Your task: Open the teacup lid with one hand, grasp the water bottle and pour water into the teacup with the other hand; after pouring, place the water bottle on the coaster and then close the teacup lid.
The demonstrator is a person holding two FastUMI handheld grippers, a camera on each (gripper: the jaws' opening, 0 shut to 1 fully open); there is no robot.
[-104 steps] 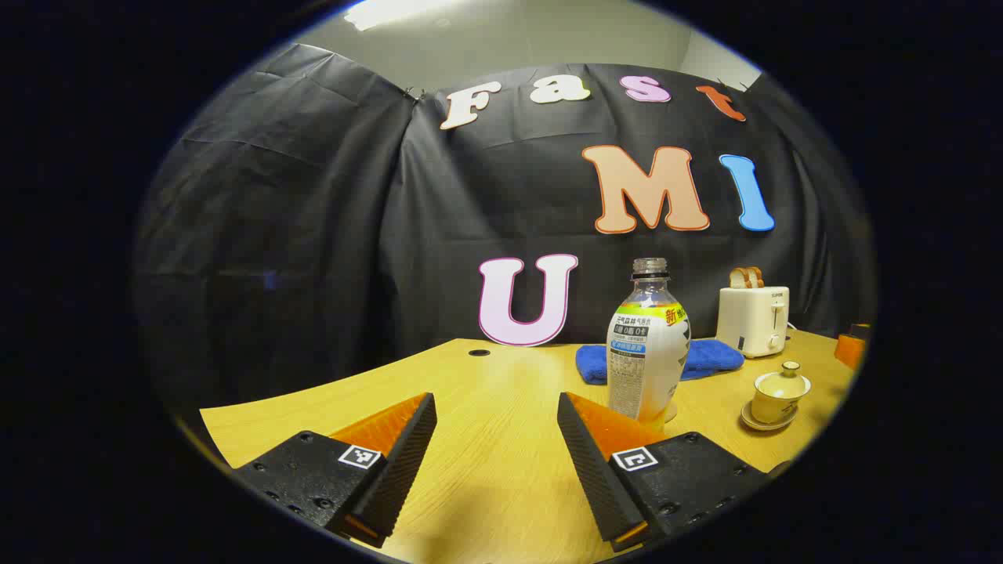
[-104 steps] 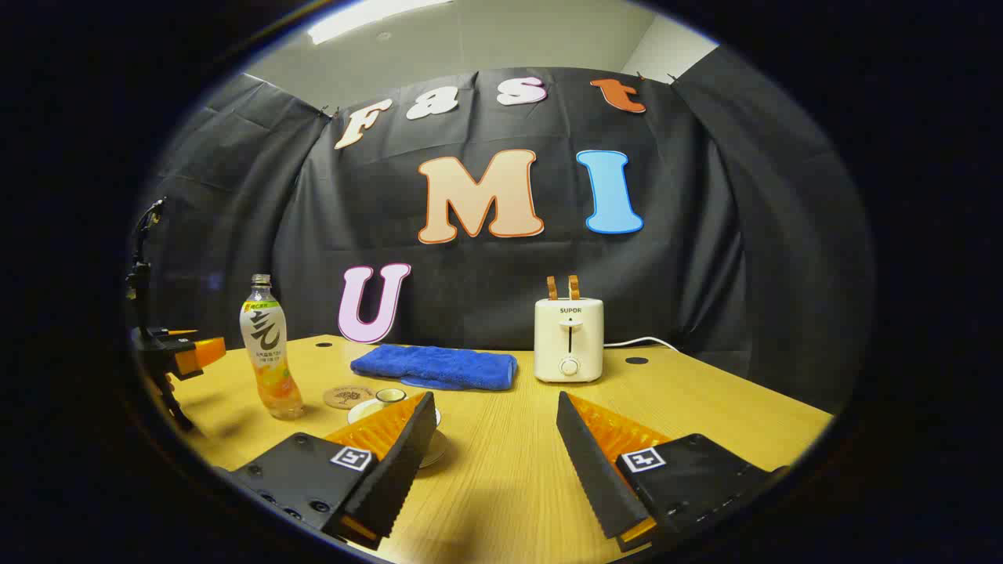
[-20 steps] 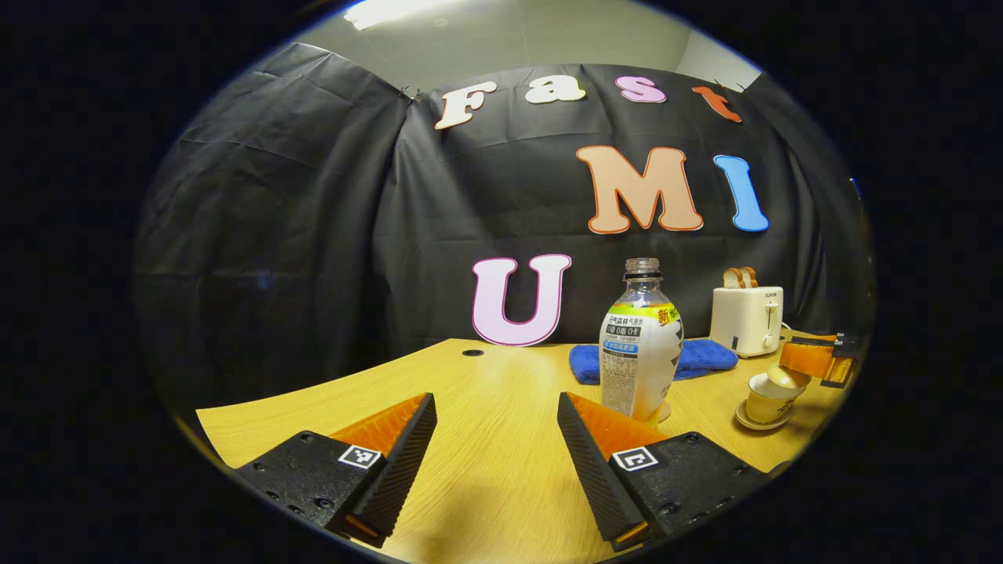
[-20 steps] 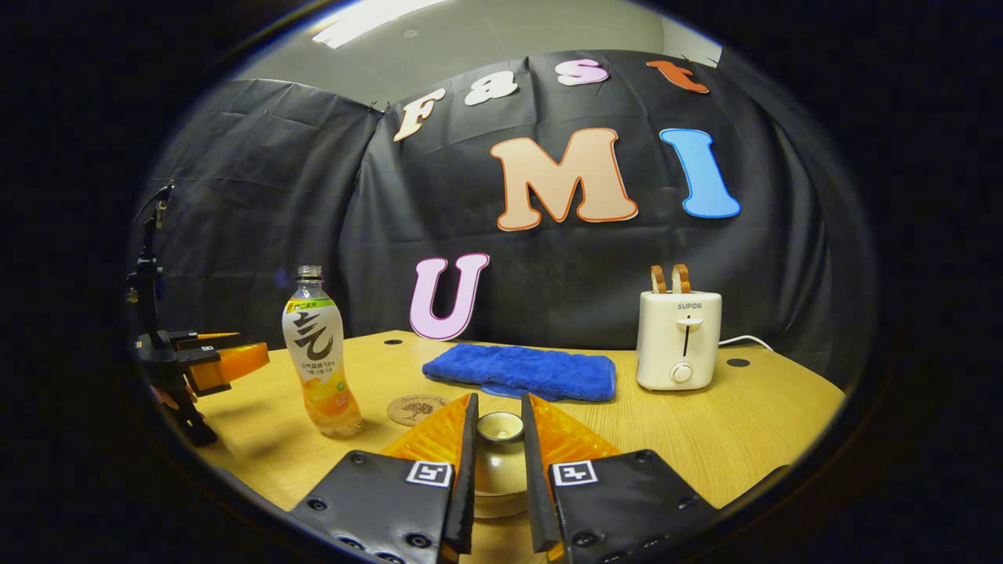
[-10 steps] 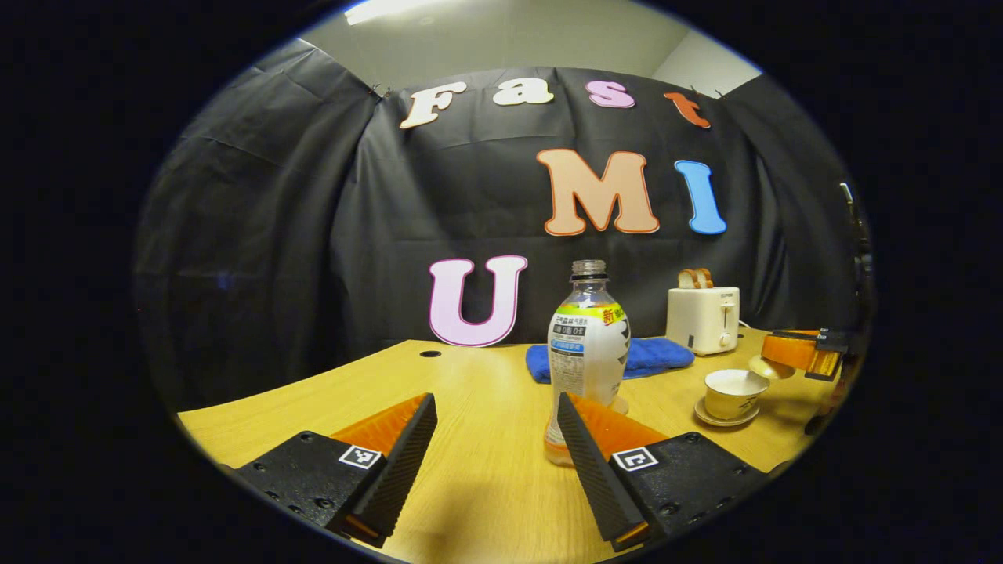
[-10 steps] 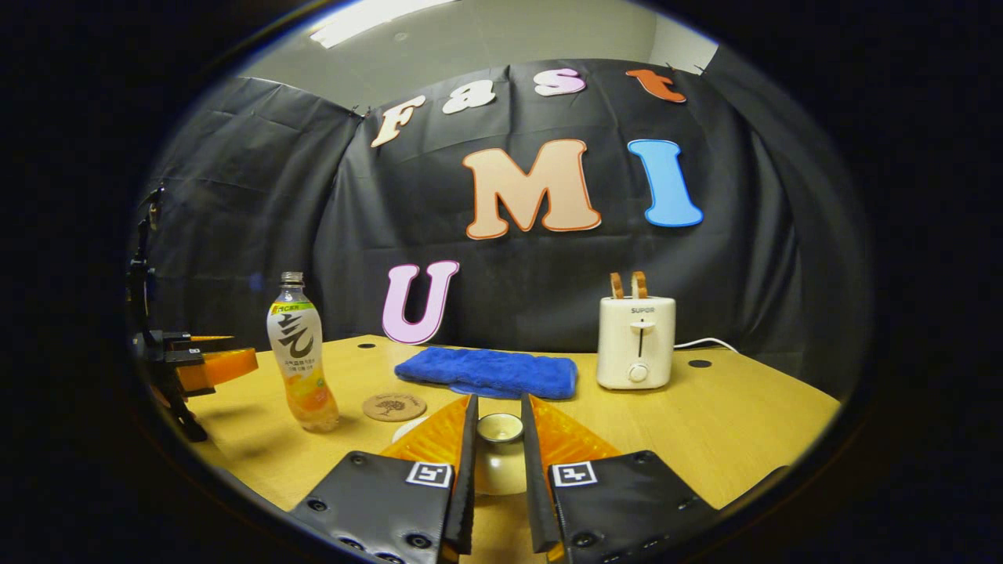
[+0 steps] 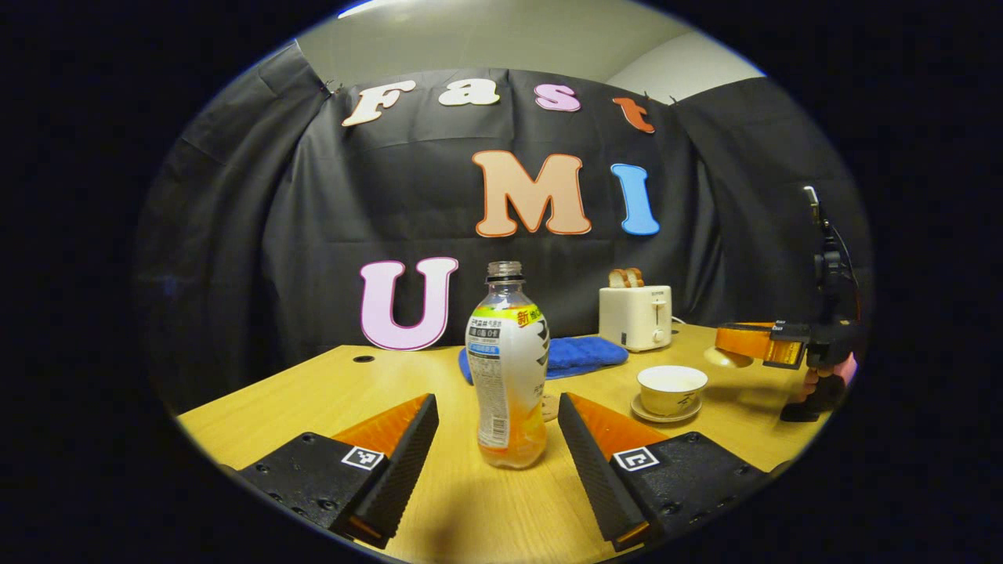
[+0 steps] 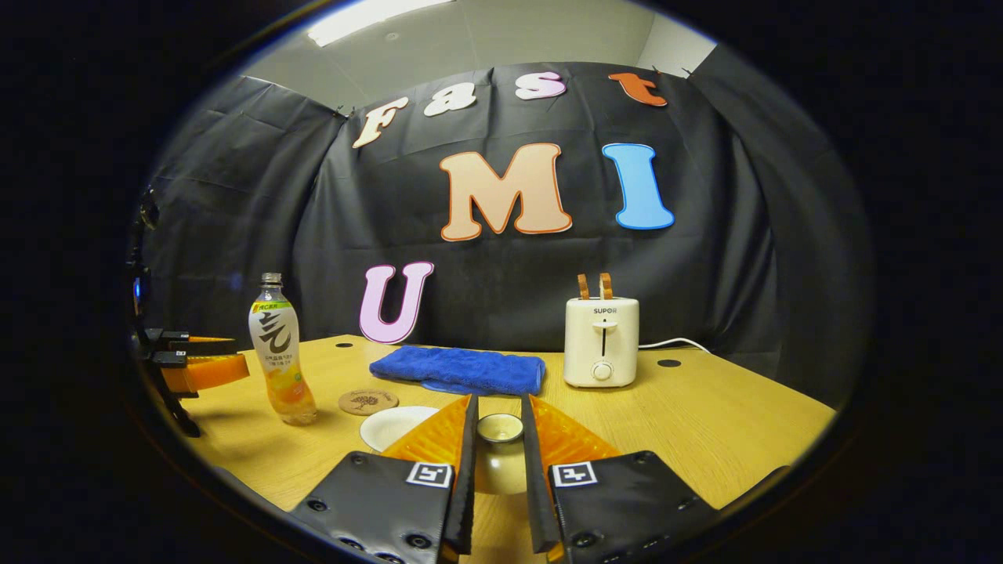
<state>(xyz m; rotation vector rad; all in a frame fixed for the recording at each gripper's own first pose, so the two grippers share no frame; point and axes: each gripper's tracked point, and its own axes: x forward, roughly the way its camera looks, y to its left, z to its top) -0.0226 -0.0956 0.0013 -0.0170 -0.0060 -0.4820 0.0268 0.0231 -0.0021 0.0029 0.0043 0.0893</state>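
Observation:
An uncapped bottle [image 7: 507, 368] with orange drink in its lower part stands upright on the table, just ahead of the gap of my open left gripper [image 7: 495, 407], and neither finger touches it. To its right the teacup [image 7: 671, 388] sits uncovered on its saucer. My right gripper [image 7: 736, 345] holds the lid [image 7: 725, 358] in the air to the right of the cup. In the right gripper view my right gripper [image 8: 498, 407] is shut on the lid's knob [image 8: 500, 428]. The cup's rim [image 8: 392, 427] shows left of the fingers. The round coaster [image 8: 368, 402] lies between the cup and the bottle [image 8: 280, 360], with my left gripper [image 8: 235, 356] just left of the bottle.
A blue towel [image 8: 458, 370] lies folded behind the coaster. A white toaster [image 8: 601, 341] with bread slices stands at the back, its cable running right. The wooden table [image 8: 705, 423] has small holes near the back wall. A hand [image 7: 823, 384] holds the right gripper.
My left gripper has swung toward the bottle, which now stands centred ahead of its fingers. My right gripper, shut on the lid, has lifted it off the cup and carried it to the right.

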